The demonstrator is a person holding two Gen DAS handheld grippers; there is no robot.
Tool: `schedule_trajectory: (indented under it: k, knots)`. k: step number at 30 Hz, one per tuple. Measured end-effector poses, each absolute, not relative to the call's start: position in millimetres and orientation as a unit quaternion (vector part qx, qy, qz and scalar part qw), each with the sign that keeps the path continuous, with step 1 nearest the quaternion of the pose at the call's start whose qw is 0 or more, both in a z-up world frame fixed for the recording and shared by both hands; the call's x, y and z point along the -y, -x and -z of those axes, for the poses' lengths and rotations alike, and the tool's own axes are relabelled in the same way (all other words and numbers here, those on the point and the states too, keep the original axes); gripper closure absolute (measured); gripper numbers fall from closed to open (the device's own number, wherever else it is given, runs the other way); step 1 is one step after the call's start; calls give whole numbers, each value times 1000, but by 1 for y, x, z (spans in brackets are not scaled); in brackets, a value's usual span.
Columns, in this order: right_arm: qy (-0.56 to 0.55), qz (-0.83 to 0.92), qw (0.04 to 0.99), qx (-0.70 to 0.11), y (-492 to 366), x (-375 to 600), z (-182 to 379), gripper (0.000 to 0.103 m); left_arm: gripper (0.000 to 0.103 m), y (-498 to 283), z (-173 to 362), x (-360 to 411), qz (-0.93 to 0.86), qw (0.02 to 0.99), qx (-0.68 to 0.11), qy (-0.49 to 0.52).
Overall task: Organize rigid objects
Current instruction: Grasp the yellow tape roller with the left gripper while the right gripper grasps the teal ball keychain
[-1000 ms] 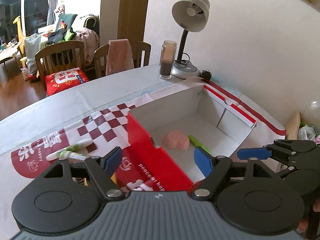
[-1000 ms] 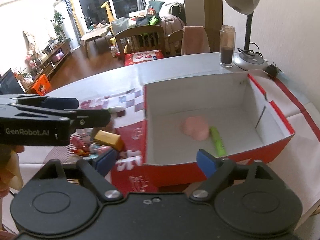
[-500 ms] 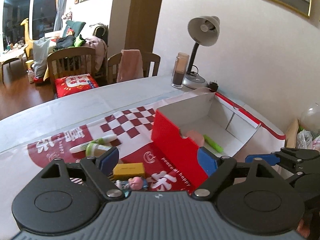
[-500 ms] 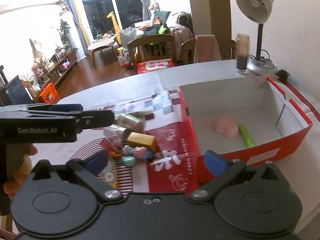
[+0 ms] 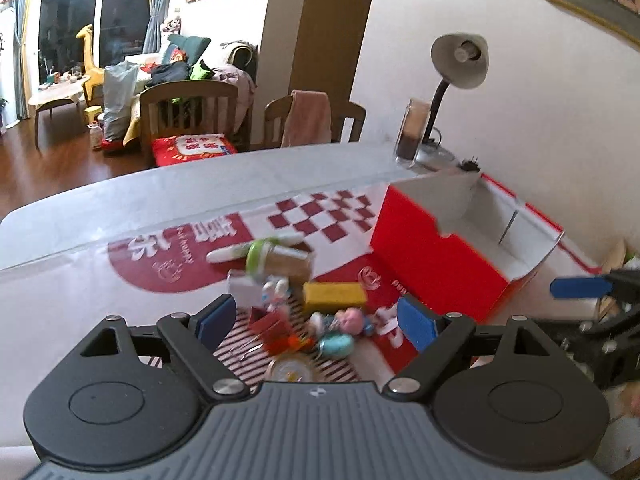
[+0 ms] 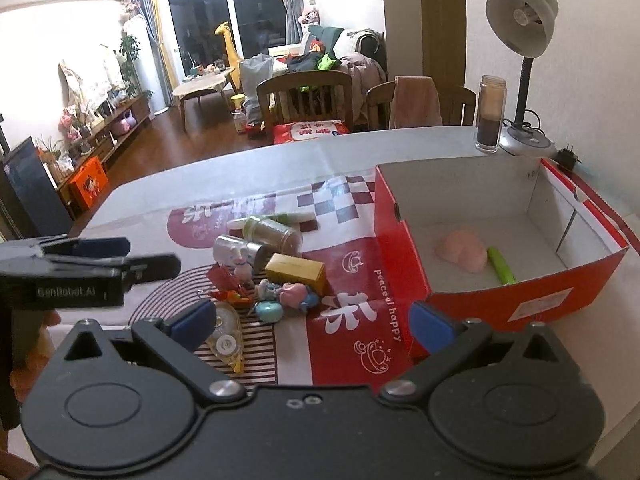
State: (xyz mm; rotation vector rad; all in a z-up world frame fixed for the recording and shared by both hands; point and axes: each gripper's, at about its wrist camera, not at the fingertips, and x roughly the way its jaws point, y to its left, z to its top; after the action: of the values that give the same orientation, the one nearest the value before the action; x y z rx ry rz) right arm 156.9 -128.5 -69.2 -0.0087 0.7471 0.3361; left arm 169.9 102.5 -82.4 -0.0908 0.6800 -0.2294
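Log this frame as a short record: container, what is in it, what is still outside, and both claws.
container: red box, open top, on the table
inside: pink heart-shaped piece; green marker
outside: pile left of the box, including yellow block, two jars lying on their sides, correction tape
left claw: open, empty, above the pile
right claw: open, empty

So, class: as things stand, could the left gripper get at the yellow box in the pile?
Probably yes: the left gripper is open and empty, the yellow box lies ahead uncovered, though small toys crowd its near side.
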Motion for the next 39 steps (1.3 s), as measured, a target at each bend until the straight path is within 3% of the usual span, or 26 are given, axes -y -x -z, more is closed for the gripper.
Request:
schedule_trajectory:
  k: [6, 25, 39]
  knots:
    - [15, -162, 917, -364, -160, 120, 77, 0, 15, -158, 110, -99, 118, 935, -333, 1]
    - [56, -203, 885, -416, -211, 86, 131, 3, 15, -184, 182, -77, 78, 917, -391, -7]
    - [29, -228, 857, -462, -246, 62, 168, 32, 15, -202, 201, -69, 47, 917, -397, -1]
